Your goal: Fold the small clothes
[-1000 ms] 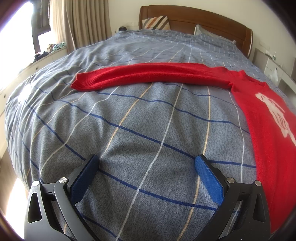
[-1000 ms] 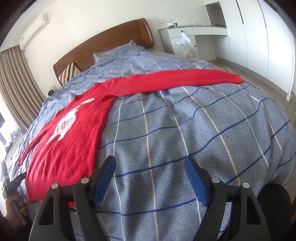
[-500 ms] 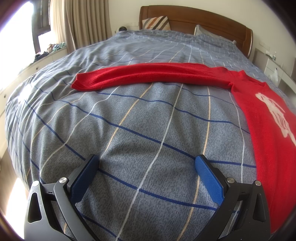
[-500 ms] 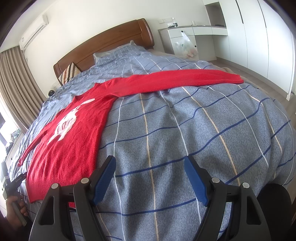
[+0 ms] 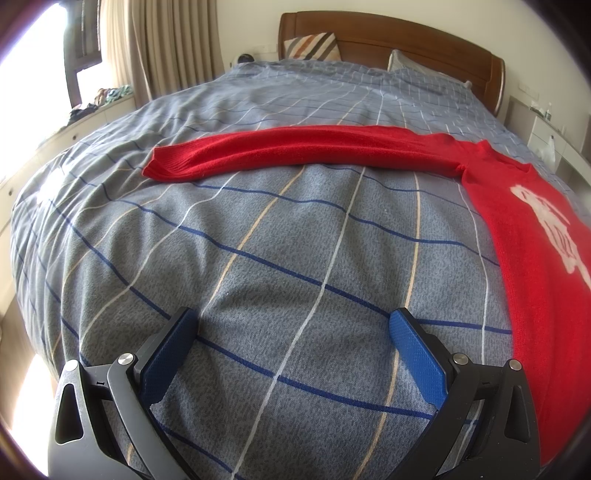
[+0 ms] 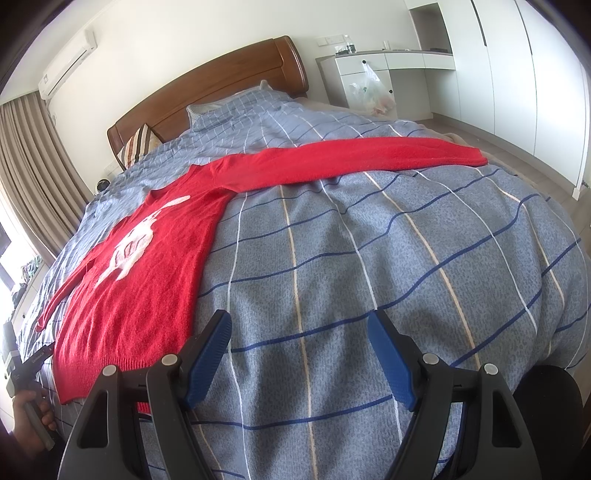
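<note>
Broadly, the bed [image 5: 295, 240] fills both views, its grey-blue checked cover [image 6: 369, 277] running from the wooden headboard [image 5: 388, 33] down to a rounded near edge that drops away on both sides. Wide bare cover lies between the near edge and the headboard. Beside the bed, on the side away from the window, stand white cupboards [image 6: 517, 74] and a white desk [image 6: 388, 62] with a plastic bag [image 6: 371, 92] hanging on it; on the opposite side are beige curtains [image 5: 162, 48] and a low window ledge [image 5: 92, 107] with small clutter. A striped pillow [image 5: 314, 46] leans on the headboard.

Spread flat across the bed, about midway between headboard and near edge, lies the red sweater [image 6: 147, 266] with a white figure on its chest. Both sleeves are stretched out sideways: one sleeve [image 5: 295, 151] runs toward the window side, the other sleeve [image 6: 351, 162] toward the cupboard side. Its hem sits close to the near edge.

The left gripper [image 5: 291, 328] hangs over bare cover at the near edge, jaws spread wide and empty, the sweater's body to its right and apart. The right gripper [image 6: 299, 332] is likewise released and empty, its left finger beside the hem; whether it touches, I cannot tell.
</note>
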### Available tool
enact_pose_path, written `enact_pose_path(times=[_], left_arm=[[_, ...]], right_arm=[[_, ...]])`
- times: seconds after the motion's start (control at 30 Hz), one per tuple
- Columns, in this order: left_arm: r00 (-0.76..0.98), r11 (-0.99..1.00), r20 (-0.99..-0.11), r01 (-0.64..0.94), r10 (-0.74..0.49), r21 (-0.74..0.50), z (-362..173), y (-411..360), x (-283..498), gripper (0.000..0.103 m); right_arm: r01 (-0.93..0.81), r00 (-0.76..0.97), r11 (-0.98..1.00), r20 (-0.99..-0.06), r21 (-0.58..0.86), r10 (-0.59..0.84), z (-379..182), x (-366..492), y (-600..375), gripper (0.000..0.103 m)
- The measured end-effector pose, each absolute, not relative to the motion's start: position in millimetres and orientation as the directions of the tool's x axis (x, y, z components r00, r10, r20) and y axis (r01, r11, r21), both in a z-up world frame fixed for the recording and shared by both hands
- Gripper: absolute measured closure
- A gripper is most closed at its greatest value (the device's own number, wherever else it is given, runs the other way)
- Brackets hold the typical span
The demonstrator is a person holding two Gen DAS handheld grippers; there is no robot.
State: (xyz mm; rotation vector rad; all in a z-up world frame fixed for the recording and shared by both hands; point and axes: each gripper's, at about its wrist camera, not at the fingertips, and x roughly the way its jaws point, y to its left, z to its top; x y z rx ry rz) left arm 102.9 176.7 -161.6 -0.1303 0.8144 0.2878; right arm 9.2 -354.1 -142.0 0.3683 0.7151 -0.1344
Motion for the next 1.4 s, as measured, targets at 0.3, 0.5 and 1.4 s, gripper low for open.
enact_pose_path(times=[0.3, 0.5, 1.4], left_arm=[[0.656, 0.953, -0.731, -0.303, 0.188, -0.026, -161, 178, 102, 0.0], [0.66, 0.955, -0.731, -0.295, 0.177, -0.035, -161, 183, 104, 0.0], [0.665, 0.955, -0.726, -0.295, 0.177, -0.037, -162, 187, 106, 0.0]], right_arm=[[0.244, 0.753, 0.925, -0.658, 0.293, 0.01, -140, 8, -353, 0.027], [0.213, 0.775, 0.854, -0.614, 0.476, 0.148, -126, 11, -383, 0.027], [0.473, 0.824, 0.523, -0.567, 0.709, 0.023, -107, 140, -545, 0.098]])
